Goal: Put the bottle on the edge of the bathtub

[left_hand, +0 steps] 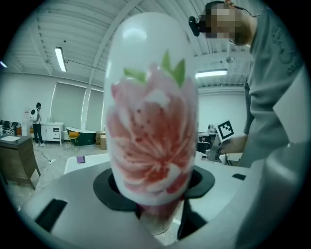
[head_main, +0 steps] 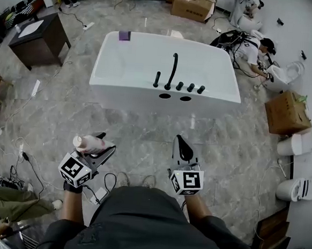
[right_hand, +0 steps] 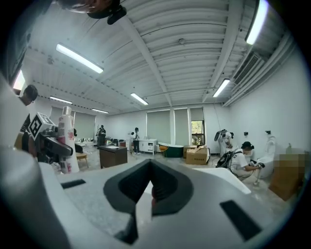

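Plainly, the bottle (head_main: pixel 91 143) is not on the tub at this moment. It sits in the left gripper (head_main: pixel 98 148), whose jaws are clamped on its flower-printed body. The grip is crosswise, so the bottle's long axis runs across the jaws, not along them. From the head view the cap end points out toward the person's left. From the right gripper view the bottle (right_hand: pixel 66 142) looks close to upright, cap on top.

The right gripper (head_main: pixel 182 146) holds nothing. Its jaws are pressed together, with only floor and room beyond them.

The bathtub (head_main: pixel 128 86) stands straight ahead of the person and well apart from both grippers, with bare marble floor between. Its near ledge runs left to right across the person's front, and that is the edge closest to the bottle. The black faucet set (head_main: pixel 174 74) takes up the middle and right of that ledge. The plain stretch to its left lies more or less in line with the left gripper. A small purple thing (head_main: pixel 124 35) sits on the far left corner.

As I judge it, the move ahead is a forward carry by the left side. The bottle would need to come base-down onto that narrow ledge, clear of the fittings. A tall bottle on a slim rim could tip if it is let go off-square.
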{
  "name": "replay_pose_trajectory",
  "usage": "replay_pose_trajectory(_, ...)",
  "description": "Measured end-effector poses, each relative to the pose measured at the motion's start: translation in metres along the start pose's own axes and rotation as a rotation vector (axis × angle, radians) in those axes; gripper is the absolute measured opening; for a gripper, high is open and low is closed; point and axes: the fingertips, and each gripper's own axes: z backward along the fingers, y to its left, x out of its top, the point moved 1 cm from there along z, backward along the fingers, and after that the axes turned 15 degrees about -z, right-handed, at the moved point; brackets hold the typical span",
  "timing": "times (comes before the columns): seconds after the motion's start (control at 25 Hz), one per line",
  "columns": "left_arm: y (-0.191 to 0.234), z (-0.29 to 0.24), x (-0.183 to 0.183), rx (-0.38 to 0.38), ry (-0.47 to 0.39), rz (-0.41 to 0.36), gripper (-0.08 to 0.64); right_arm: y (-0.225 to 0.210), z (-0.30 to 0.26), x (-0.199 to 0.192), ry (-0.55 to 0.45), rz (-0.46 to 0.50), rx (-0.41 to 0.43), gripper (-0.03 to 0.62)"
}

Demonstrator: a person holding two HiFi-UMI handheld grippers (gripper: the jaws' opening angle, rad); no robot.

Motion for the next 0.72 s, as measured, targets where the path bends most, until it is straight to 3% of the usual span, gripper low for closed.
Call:
replay_pose_trajectory(0.48,-0.014,-0.034,-0.006,0.063,0.011,0.079,0.235,-0.053,-0.003,-0.035,0.088,-0.017,0.046,0.000)
replay_pose_trajectory(0.72,0.008,-0.047,-0.026,0.076,0.039,0.124,0.235,-0.058,-0.033,-0.039,0.113,-0.011,0.060,0.000)
